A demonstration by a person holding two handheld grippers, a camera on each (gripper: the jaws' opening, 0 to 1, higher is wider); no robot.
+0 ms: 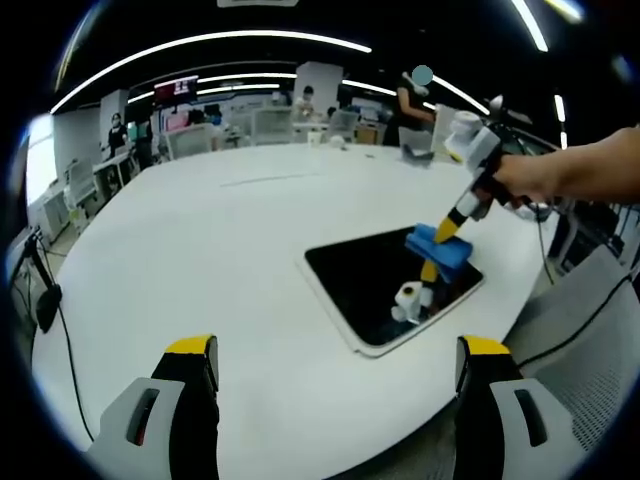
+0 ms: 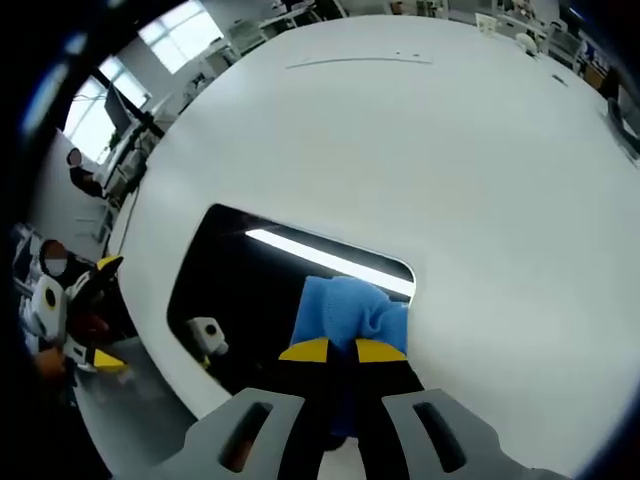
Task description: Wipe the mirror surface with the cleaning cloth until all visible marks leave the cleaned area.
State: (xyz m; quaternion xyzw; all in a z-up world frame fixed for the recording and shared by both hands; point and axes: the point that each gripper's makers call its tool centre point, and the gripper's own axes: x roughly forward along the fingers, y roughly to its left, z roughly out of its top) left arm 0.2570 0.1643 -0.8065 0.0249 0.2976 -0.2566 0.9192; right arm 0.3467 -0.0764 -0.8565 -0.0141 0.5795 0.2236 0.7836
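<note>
cloth pinned to the mirror, left tongs parked clear

my right tongs (image 2: pixel 335 350) are clenched on the blue cleaning cloth (image 2: pixel 345 312), the yellow tips nearly meeting with the fabric bunched between them. in the left gripper view i see the same tongs (image 1: pixel 447 231) come in from the right, held by a hand (image 1: pixel 540 178), angled down so the cloth (image 1: pixel 438 247) presses onto the glass. that steep tilt makes sense to me: it loads the cloth against the surface rather than skimming over it.

the mirror (image 2: pixel 215 285) lies flat on the white tabletop (image 2: pixel 400 140), a dark rounded rectangle near the tabletop's edge. the cloth sits at the mirror's far corner in the left gripper view, touching the glass beside the rim. the mirror reflects a bright ceiling light strip and the gripper itself, so i cannot tell from here whether any marks remain on it.

my left tongs (image 1: pixel 335 365) are released, jaws wide apart with nothing between them, hovering over the bare tabletop short of the mirror. i judge they're held back there to keep the mirror and cloth in sight without crowding the wipe.

by my reading the wiping is under way, and most of the glass lies on the near side of the cloth.
</note>
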